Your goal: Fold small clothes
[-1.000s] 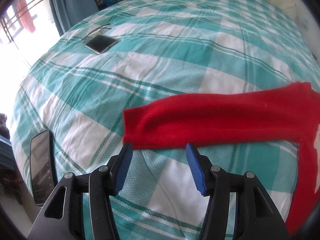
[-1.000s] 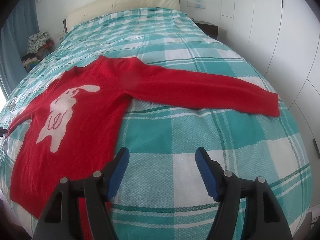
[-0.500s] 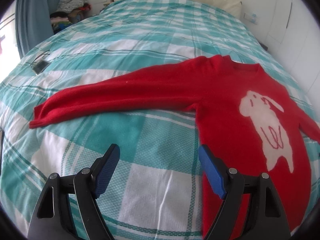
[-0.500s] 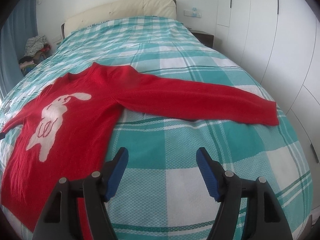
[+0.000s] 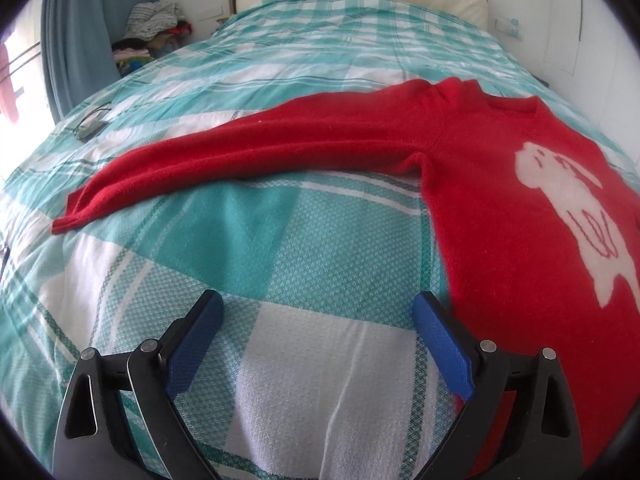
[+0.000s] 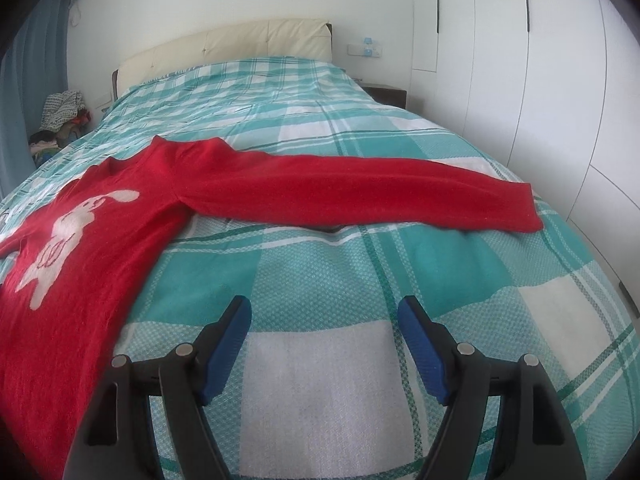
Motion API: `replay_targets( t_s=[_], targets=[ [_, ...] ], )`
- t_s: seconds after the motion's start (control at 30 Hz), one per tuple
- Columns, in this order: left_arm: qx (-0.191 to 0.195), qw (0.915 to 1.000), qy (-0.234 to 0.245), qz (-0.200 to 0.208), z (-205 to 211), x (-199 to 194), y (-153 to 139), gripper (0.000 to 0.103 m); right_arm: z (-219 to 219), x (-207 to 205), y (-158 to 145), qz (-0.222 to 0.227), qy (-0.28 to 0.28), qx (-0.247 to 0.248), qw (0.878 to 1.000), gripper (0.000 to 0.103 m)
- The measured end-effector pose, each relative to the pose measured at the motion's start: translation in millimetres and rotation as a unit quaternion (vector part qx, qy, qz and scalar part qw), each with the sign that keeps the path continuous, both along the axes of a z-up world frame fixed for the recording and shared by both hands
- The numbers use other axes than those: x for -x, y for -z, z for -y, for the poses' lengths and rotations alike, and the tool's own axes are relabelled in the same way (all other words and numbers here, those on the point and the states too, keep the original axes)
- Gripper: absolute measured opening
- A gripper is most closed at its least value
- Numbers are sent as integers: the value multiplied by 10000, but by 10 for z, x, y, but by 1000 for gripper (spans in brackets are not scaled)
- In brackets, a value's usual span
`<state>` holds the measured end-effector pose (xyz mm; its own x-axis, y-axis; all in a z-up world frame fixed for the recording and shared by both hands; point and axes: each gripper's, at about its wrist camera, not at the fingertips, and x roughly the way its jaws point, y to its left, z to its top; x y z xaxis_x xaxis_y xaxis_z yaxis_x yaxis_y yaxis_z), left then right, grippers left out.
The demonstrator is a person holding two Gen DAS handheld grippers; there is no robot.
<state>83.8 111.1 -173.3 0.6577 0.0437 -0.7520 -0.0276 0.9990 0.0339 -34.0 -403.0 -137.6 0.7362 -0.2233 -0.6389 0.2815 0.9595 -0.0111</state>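
A red sweater (image 5: 500, 184) with a white rabbit on its chest lies flat on the bed, both sleeves spread out sideways. In the left wrist view one sleeve (image 5: 240, 156) runs off to the left. My left gripper (image 5: 318, 312) hovers over bare bedspread just left of the sweater's side edge; its jaws are opening and nothing is between them. In the right wrist view the sweater (image 6: 100, 232) fills the left side and the other sleeve (image 6: 360, 188) reaches right. My right gripper (image 6: 324, 316) hangs over the bedspread below that sleeve, its jaws opening with nothing between them.
The bed wears a teal and white checked cover (image 6: 328, 380) with a cream headboard (image 6: 228, 48) behind. A small dark device with a cable (image 5: 90, 128) lies near the bed's left edge. Piled clothes (image 5: 148, 36) and a blue curtain stand at far left; white wardrobe doors (image 6: 520, 60) line the right.
The left gripper swung right from the sleeve's cuff toward the sweater's body and its jaws spread much wider. The right gripper sank slightly toward the bed and its jaws widened a little.
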Motion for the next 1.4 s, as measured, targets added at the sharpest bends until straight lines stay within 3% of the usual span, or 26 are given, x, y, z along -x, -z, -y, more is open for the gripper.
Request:
replay_targets(
  t_s=[0.27, 0.43, 1.4],
  targets=[
    [-354, 9993, -75, -122, 106, -139, 105, 103, 23, -1, 45, -2, -171, -235, 9996, 79],
    [-319, 9994, -82, -138, 74, -127, 98, 103, 64, 27, 56, 58, -94, -379, 9992, 81],
    [-30, 9998, 63, -195, 22, -94, 60, 102, -199, -121, 125, -461, 318, 820, 9951, 90]
  ],
)
